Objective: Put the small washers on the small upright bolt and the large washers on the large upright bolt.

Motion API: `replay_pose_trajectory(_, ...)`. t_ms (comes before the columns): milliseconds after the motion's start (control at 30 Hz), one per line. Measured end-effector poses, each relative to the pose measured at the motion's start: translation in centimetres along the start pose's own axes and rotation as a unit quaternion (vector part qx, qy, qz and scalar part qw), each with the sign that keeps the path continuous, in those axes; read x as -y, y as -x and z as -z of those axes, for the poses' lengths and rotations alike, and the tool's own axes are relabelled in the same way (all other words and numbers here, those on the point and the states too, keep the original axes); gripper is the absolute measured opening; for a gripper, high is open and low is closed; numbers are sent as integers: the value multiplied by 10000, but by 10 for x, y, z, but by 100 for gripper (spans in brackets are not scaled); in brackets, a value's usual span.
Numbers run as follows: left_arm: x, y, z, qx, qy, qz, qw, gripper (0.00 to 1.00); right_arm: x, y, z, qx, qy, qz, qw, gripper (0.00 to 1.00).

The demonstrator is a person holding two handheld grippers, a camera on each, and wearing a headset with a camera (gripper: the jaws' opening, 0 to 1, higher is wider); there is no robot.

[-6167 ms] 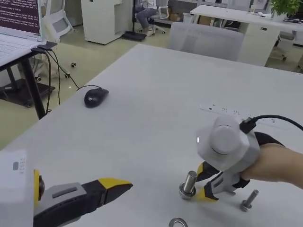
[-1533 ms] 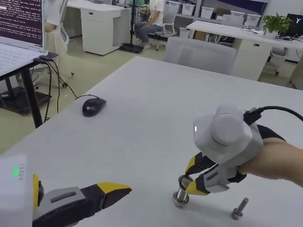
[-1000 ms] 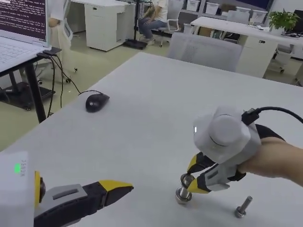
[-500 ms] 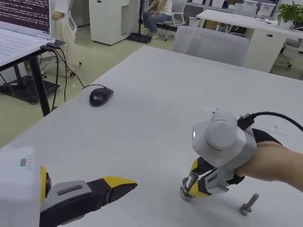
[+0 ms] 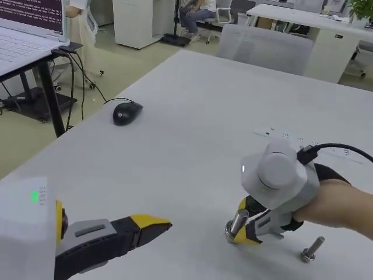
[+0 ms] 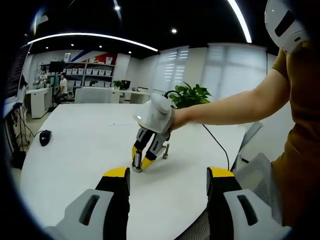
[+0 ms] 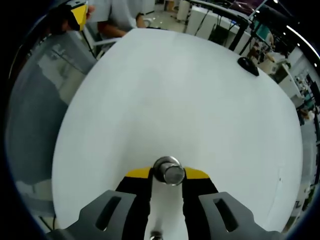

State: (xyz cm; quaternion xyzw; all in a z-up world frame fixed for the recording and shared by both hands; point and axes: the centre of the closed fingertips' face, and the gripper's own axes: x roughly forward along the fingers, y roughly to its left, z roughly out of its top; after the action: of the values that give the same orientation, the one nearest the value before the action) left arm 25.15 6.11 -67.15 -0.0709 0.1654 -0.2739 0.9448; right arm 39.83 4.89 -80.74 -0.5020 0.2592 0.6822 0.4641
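Note:
The large upright bolt [image 5: 235, 224] stands on the white table [image 5: 192, 146], tilted slightly. My right gripper [image 5: 247, 231] is down at its base, jaws either side of the shaft. In the right gripper view the bolt's top [image 7: 169, 171] and a metal ring around it, the large washer [image 7: 169, 181], fill the narrow gap between the yellow tips of the right gripper [image 7: 168, 175]. The small upright bolt [image 5: 310, 249] stands to the right of it. My left gripper [image 6: 169, 173] is open and holds nothing; it hovers at the near left [image 5: 156, 225], facing the large bolt [image 6: 136, 163] and the small bolt [image 6: 166, 150].
A black mouse [image 5: 126, 112] with its cable lies at the table's left edge. A laptop [image 5: 23, 29] sits on a side stand at far left. A white power strip [image 5: 291, 140] lies behind the right hand. A grey chair [image 5: 262, 44] stands at the far edge.
My right gripper brought a washer over the large bolt's top and has slid down the shaft to its base. The left gripper has stayed in place. The head camera has shifted.

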Motion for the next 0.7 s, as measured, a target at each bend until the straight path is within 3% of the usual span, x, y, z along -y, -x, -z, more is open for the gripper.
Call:
replay_pose_trajectory(233, 3, 0, -2, -35, -53, 34, 10000, 61, 0, 1, 3, 33, 70, 144, 9999, 28)
replay_pose_trajectory(300, 3, 0, -3, -7, -77, 32, 10000, 61, -3, 6, 0, 264, -149, 153, 9994, 28)
replay_pose_trajectory(400, 3, 1, -4, 32, -61, 25, 10000, 62, -3, 19, 4, 400, -327, 318, 9982, 28)
replay_pose_trajectory(533, 6, -2, 2, -109, -109, 72, 9999, 61, -8, 33, 12, 405, -397, 463, 9973, 27)
replay_pose_trajectory(700, 12, -4, 2, -104, -127, 159, 9997, 62, -20, 51, 14, 556, -501, 641, 9951, 27)
